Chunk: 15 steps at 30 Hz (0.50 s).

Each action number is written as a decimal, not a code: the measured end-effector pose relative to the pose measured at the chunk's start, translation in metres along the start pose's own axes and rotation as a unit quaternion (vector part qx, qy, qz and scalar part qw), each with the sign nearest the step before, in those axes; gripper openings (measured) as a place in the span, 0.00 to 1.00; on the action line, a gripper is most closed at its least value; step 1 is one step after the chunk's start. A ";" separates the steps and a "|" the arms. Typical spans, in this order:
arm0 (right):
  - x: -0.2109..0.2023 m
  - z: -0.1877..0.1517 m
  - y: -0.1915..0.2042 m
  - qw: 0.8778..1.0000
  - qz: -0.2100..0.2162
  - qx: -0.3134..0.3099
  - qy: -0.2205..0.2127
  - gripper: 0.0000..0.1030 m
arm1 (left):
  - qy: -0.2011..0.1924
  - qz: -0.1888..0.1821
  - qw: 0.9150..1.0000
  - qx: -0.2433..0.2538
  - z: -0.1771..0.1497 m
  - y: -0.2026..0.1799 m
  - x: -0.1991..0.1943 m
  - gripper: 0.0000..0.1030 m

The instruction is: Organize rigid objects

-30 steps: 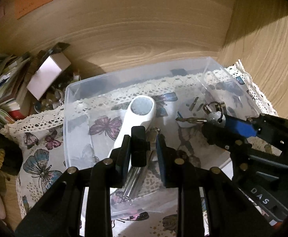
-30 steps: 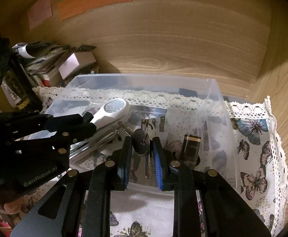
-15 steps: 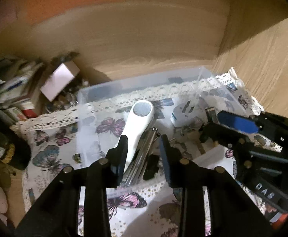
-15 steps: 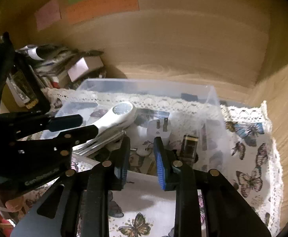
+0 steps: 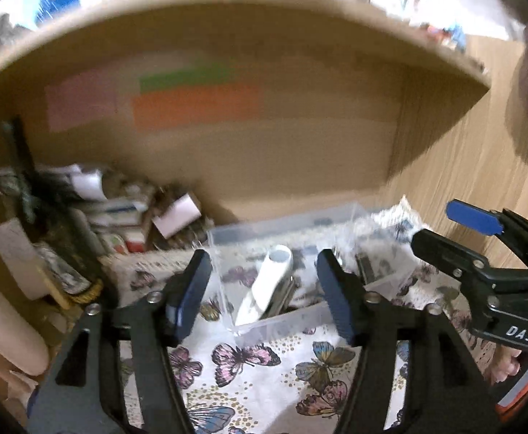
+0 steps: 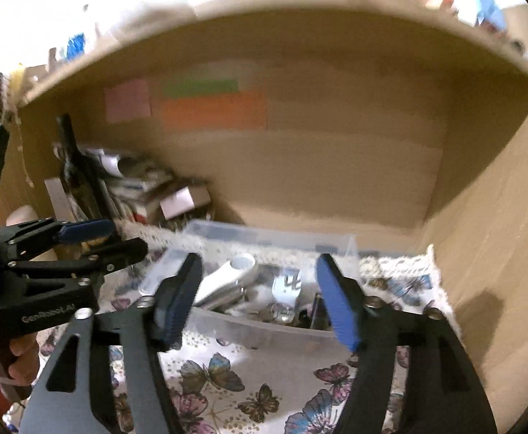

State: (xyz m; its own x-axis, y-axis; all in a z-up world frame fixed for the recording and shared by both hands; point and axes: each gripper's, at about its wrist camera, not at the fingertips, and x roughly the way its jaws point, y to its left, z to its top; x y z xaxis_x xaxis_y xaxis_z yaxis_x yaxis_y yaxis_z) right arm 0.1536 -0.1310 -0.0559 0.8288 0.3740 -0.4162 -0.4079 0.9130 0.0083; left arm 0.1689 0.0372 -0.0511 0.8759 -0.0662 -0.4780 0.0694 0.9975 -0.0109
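Observation:
A clear plastic box (image 5: pixel 293 320) (image 6: pixel 264 325) sits on a butterfly-print cloth (image 5: pixel 249 361) inside a wooden shelf. In it lie a white handheld device (image 5: pixel 269 282) (image 6: pixel 228 275), a metal cylinder beside it (image 5: pixel 282 298), a white plug adapter (image 6: pixel 287 284) and keys (image 6: pixel 275 313). My left gripper (image 5: pixel 262 293) is wide open and empty, held back from the box's near side. My right gripper (image 6: pixel 258 298) is wide open and empty, also back from the box. The right gripper shows in the left wrist view (image 5: pixel 441 231), and the left gripper in the right wrist view (image 6: pixel 108 240).
A cluttered pile of boxes and papers (image 5: pixel 119 213) (image 6: pixel 148 188) fills the shelf's back left. Coloured sticky notes (image 5: pixel 195 105) (image 6: pixel 213 106) hang on the back wall. The shelf's right wall (image 6: pixel 499 235) stands close. The cloth has a lace edge (image 6: pixel 408 264).
Both grippers let go of their small objects into the box, opened wide and pulled back and upward from it. The views are blurred with motion.

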 end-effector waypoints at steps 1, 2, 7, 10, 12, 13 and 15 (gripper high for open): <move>-0.008 0.001 0.001 1.000 0.000 0.002 -0.011 0.74 | -0.011 0.003 1.000 0.001 0.001 -0.001 -0.007 0.64; -0.018 0.003 0.001 1.000 0.001 0.006 -0.024 0.78 | -0.028 0.009 1.000 0.002 0.002 0.000 -0.019 0.66; -0.047 0.008 0.002 0.998 -0.007 0.011 -0.066 0.90 | -0.086 0.020 0.996 -0.006 0.004 0.000 -0.056 0.87; -0.061 0.010 0.005 0.996 -0.023 0.009 -0.090 1.00 | -0.107 0.025 0.994 -0.004 0.003 -0.003 -0.074 0.93; -0.068 0.010 0.008 0.994 -0.024 0.005 -0.103 1.00 | -0.119 0.026 0.993 -0.002 0.001 -0.006 -0.084 0.96; -0.072 0.010 0.009 0.994 -0.024 0.003 -0.107 1.00 | -0.122 0.026 0.992 -0.004 0.001 -0.006 -0.088 0.97; -0.078 0.010 0.013 0.993 -0.029 0.001 -0.115 1.00 | -0.129 0.024 0.991 -0.007 0.000 -0.007 -0.094 0.98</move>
State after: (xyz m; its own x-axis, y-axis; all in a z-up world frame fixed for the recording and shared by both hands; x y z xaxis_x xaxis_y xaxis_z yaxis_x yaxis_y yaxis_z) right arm 0.0881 -0.1467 -0.0140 0.9165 0.3483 -0.1967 -0.3567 0.9342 -0.0081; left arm 0.0855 0.0367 -0.0061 0.9711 -0.0208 -0.2379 0.0196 0.9998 -0.0076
